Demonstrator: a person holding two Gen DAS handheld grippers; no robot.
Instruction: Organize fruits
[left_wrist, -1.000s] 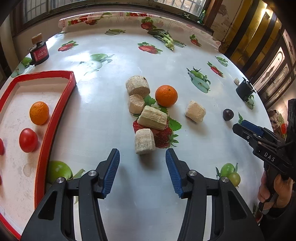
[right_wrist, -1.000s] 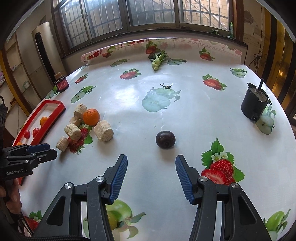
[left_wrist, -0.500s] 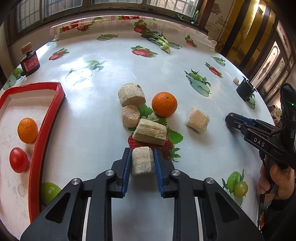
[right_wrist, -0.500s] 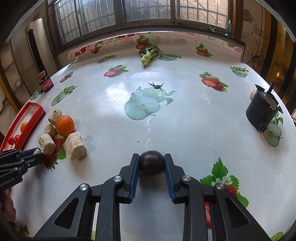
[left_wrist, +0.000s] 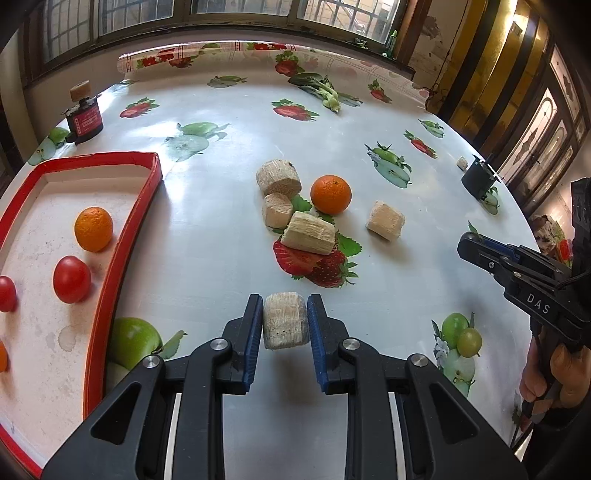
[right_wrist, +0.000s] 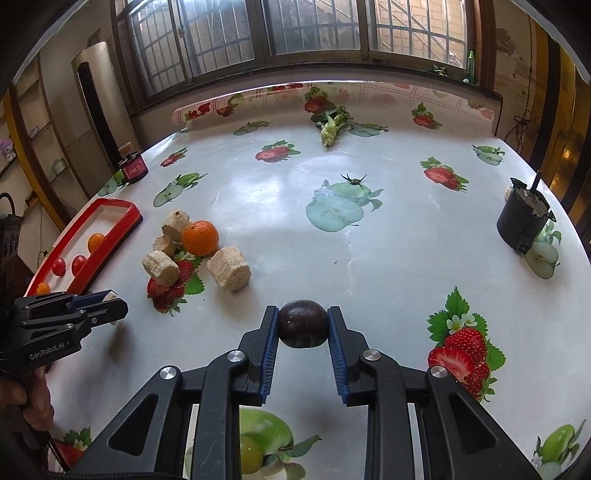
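My left gripper (left_wrist: 284, 321) is shut on a beige sugarcane chunk (left_wrist: 284, 320), held just above the cloth. My right gripper (right_wrist: 303, 325) is shut on a dark purple plum (right_wrist: 303, 323), also a little off the table. Several more cane chunks (left_wrist: 308, 233) and an orange (left_wrist: 330, 194) lie in a cluster in the middle of the table. The red-rimmed tray (left_wrist: 122, 236) at the left holds an orange (left_wrist: 93, 229) and red tomatoes (left_wrist: 71, 279). In the right wrist view the left gripper (right_wrist: 110, 304) shows at the left edge, the tray (right_wrist: 88, 262) behind it.
A fruit-print cloth covers the round table (left_wrist: 229, 236). A small red-labelled jar (left_wrist: 84, 120) stands at the far left, a black pot (right_wrist: 522, 223) at the right edge. Green vegetables (right_wrist: 332, 125) lie at the back. A hand (left_wrist: 554, 373) grips the right tool.
Both grippers went from open to shut: the left closed on the nearest cane chunk, the right on the plum. Both have since drawn back a little with their loads.
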